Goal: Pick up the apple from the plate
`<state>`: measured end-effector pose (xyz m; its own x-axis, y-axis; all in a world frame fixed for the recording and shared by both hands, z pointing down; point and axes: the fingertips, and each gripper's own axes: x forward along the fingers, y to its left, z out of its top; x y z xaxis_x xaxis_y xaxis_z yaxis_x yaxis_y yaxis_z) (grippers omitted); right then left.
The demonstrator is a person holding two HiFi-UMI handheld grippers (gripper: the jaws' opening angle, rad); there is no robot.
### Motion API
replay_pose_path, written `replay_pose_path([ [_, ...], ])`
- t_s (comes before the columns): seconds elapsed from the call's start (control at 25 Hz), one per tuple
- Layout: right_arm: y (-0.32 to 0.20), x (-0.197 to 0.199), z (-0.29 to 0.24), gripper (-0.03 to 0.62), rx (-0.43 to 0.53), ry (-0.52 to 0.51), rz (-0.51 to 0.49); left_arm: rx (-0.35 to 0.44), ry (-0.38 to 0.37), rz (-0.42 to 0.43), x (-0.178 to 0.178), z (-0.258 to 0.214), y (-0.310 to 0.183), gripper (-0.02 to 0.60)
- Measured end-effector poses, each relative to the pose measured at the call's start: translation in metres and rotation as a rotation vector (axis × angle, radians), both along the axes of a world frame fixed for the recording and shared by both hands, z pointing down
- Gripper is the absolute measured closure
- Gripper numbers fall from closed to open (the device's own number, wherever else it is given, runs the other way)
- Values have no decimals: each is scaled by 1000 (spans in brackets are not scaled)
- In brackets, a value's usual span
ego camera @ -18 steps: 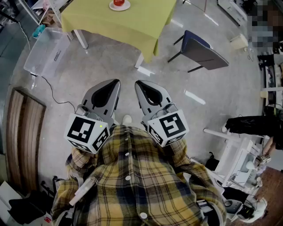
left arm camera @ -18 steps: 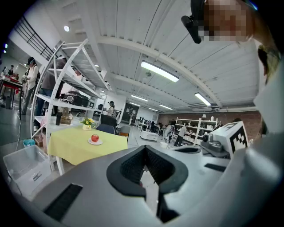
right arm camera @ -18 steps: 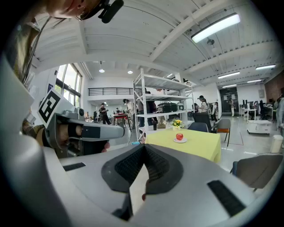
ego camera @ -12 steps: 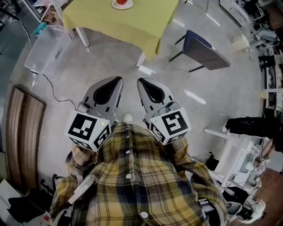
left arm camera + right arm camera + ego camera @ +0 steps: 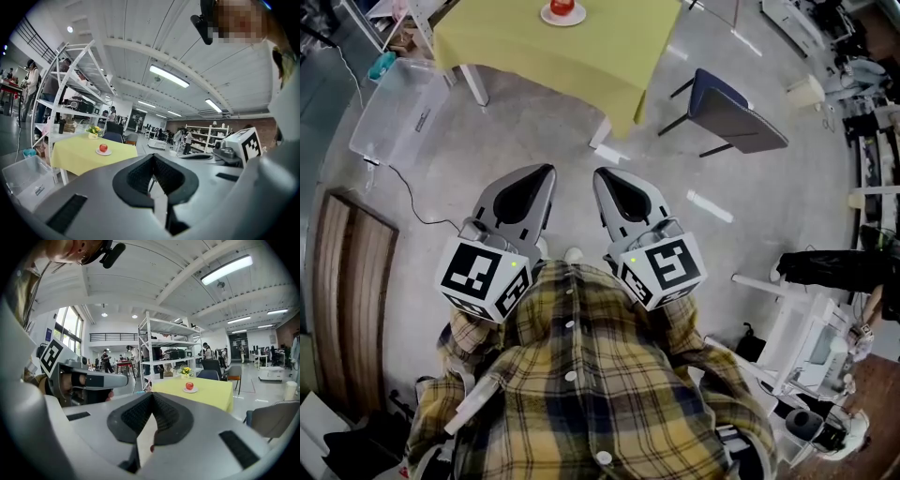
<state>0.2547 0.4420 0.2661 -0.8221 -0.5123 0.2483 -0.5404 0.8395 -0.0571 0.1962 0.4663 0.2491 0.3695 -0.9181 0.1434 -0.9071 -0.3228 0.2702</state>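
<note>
Since the earlier frame the plate and apple show slightly further into the head view. The left gripper and right gripper, jaws closed and empty, hang over grey floor. Beyond lie a clear bin left, a chair right, then the yellow surface bearing the apple on its plate, well apart.

Left tongs closed, nothing between them. Well beyond, to the left: red apple on white plate on yellow-clothed worktop. Flower pot near plate, white shelving rack behind.
</note>
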Motion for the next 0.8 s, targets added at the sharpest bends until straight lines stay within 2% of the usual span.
replay_pose_path([
  [0.16, -2, -20, 9, 597, 3, 8, 19, -5, -2, 11, -24, 9, -3, 574],
  [0.52, -3, -52, 31, 597, -43, 13, 60, -25, -2, 55, -53, 24, -7, 574],
  [0.8, -41, -73, 48, 597, -69, 37, 64, -51, 13, 39, -82, 40, -40, 574],
])
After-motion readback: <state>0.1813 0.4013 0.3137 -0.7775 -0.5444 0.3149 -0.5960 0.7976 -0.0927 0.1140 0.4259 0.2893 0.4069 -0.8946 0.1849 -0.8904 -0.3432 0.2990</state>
